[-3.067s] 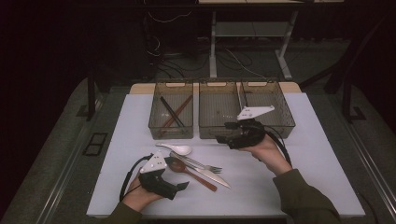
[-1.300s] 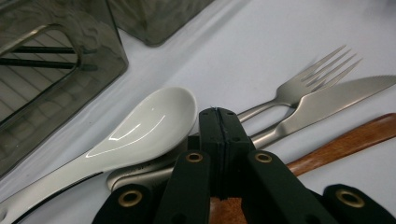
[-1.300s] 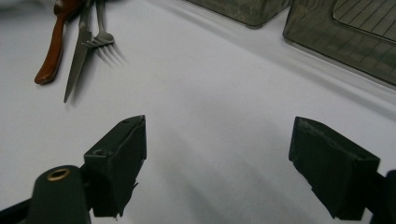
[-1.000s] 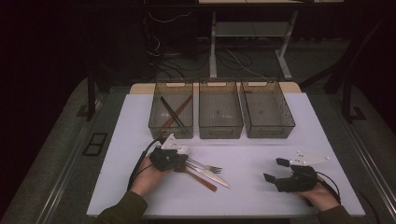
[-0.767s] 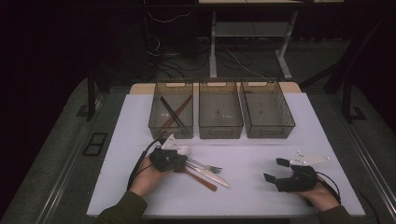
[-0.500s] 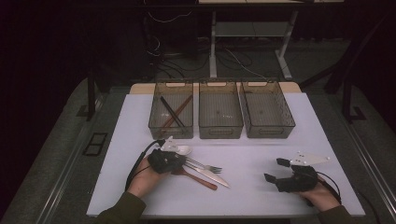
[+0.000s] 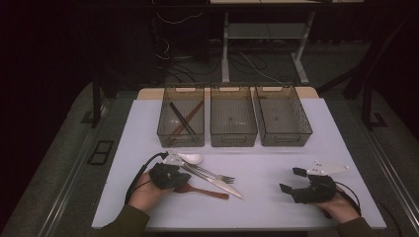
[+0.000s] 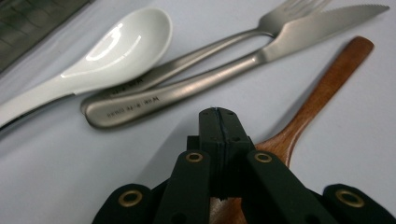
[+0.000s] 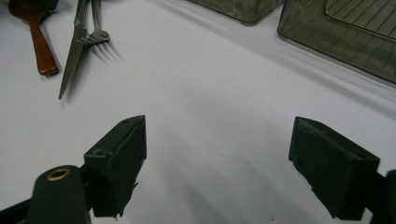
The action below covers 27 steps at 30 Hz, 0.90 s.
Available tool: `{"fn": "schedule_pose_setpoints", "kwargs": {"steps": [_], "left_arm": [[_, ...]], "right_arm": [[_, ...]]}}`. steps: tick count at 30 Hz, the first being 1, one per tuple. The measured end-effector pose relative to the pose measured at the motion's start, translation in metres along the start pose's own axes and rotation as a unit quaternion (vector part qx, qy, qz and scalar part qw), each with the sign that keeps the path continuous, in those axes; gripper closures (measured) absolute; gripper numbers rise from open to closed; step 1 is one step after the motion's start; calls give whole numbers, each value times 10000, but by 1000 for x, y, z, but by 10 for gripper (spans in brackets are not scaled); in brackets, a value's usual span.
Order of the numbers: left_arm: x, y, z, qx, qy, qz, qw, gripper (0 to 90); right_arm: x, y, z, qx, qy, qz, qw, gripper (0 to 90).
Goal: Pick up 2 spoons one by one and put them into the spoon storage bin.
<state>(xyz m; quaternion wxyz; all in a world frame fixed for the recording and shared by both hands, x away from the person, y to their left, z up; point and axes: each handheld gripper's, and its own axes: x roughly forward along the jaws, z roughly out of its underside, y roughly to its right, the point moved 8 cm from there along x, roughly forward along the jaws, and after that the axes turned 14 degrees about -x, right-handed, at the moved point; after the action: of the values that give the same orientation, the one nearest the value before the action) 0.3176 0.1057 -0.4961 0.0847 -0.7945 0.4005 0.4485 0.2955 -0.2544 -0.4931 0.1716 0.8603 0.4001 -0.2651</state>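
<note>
Reddish-brown wooden spoon (image 8: 322, 88), slender-handled

Spoon bowl tucked away

The wooden spoon (image 8: 322, 93) loses its bowl behind the left gripper (image 8: 218, 122), whose jaws meet; the white spoon (image 8: 112, 51) has its handle cut by the frame's left edge, and the engraving on the knife (image 8: 224, 84) handle is too blurred to read.

Since the earliest shot, the right gripper (image 7: 289, 180) pulls back from the bins to the worktop's (image 7: 267, 205) near right, and the left gripper (image 7: 174, 174) slides up onto the wooden spoon (image 7: 205, 191).
</note>
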Motion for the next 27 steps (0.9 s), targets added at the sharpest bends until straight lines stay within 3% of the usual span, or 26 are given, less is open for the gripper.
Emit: {"fn": "schedule_pose_setpoints", "kwargs": {"steps": [4, 5, 7, 12, 15, 19, 27], "left_arm": [[-5, 7, 7, -66, 9, 27, 10000, 886], [-6, 6, 7, 36, 36, 22, 10000, 886], [-9, 6, 8, -44, 113, 6, 9999, 883], [-22, 2, 8, -237, 489, 102, 9985, 700], [-26, 2, 15, -401, 572, 189, 9974, 565], [-26, 1, 26, -408, 482, 193, 9978, 451], [-22, 0, 32, -386, 314, 179, 9986, 429]], "right_arm": [[-1, 1, 0, 15, 5, 18, 10000, 185], [-1, 0, 0, 14, 11, 12, 10000, 185], [-1, 1, 0, 18, 10, 11, 10000, 185], [0, 0, 0, -13, -1, 12, 10000, 185], [0, 0, 0, -9, -1, 13, 10000, 185], [1, 0, 0, -26, -19, 4, 10000, 185], [2, -2, 0, -59, -36, 6, 10000, 185]]}}
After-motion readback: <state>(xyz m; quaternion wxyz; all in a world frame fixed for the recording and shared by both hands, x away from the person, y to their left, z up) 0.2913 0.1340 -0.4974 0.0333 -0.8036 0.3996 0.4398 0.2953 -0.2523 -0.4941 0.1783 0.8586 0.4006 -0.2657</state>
